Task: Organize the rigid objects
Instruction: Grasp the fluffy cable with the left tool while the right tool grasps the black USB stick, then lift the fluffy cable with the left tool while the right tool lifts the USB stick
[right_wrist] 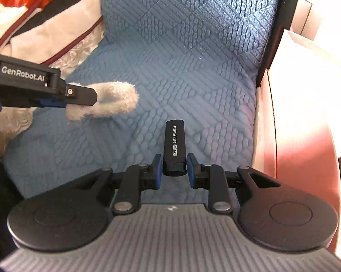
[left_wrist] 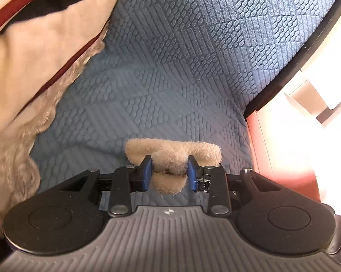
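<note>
While both claws are loaded up over the blue quilted cushion (right_wrist: 181,45), we've got a couple of ways this could go sideways. Our right gripper (right_wrist: 174,170) has its blue pads pinched onto the bottom end of a black stick-shaped gadget (right_wrist: 174,145) with white print on it, jaws barely apart, and nearly all of that stick pokes out past the pads. That's a lot of lever: bump the tip on the cushion or the pinkish side panel (right_wrist: 295,136) and we reckon it pivots or slides right out.

Our left gripper (left_wrist: 170,170) is narrowed down on a fuzzy beige plush thing (left_wrist: 172,151), held at its skinny middle with lobes flopping out either side. Fluff squashes, so the grip probably feels firmer than it is, and it could creep loose if we swing it around. From the right wrist view it's hanging just beside the pile of white, red and black fabric (right_wrist: 45,18) at the left, so snagging on that is our other worry.

Also, no bin or tray is visible, so we can't tell where these go.
</note>
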`<state>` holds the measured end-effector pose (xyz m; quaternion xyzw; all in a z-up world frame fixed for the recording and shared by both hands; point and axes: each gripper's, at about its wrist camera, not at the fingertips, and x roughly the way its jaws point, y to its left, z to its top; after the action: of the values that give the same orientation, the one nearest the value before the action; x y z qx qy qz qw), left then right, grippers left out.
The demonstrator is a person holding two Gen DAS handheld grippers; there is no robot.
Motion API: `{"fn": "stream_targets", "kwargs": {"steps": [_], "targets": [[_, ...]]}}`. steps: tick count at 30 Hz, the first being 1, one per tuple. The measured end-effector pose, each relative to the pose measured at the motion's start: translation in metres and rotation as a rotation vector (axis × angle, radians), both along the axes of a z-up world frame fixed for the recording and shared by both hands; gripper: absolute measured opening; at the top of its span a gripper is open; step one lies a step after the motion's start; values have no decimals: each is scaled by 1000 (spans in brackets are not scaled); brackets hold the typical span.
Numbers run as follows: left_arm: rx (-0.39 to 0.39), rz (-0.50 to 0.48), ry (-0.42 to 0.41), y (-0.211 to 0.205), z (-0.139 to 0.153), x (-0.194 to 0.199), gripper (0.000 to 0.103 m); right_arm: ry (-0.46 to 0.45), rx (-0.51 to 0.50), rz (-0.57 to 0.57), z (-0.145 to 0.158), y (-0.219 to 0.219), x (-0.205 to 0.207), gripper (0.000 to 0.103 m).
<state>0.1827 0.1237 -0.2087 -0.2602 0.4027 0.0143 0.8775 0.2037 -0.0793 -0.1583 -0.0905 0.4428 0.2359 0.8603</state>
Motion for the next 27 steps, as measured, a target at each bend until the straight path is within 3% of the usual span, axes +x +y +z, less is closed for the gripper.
{"fn": "stream_targets", "kwargs": {"steps": [7, 11, 15, 20, 27], "targets": [[-18, 3, 41, -12, -8, -36, 37, -2, -14, 7, 2, -7, -35, 26], [30, -42, 81, -21, -17, -36, 38, 13, -16, -8, 1, -9, -43, 26], [3, -52, 90, -22, -21, -31, 44, 17, -12, -16, -1, -9, -41, 28], [-45, -40, 98, -19, -26, -27, 45, -24, -33, -18, -3, -2, -37, 31], [-86, -29, 91, -12, -24, -23, 46, 26, -44, -37, -19, 5, -25, 31]]}}
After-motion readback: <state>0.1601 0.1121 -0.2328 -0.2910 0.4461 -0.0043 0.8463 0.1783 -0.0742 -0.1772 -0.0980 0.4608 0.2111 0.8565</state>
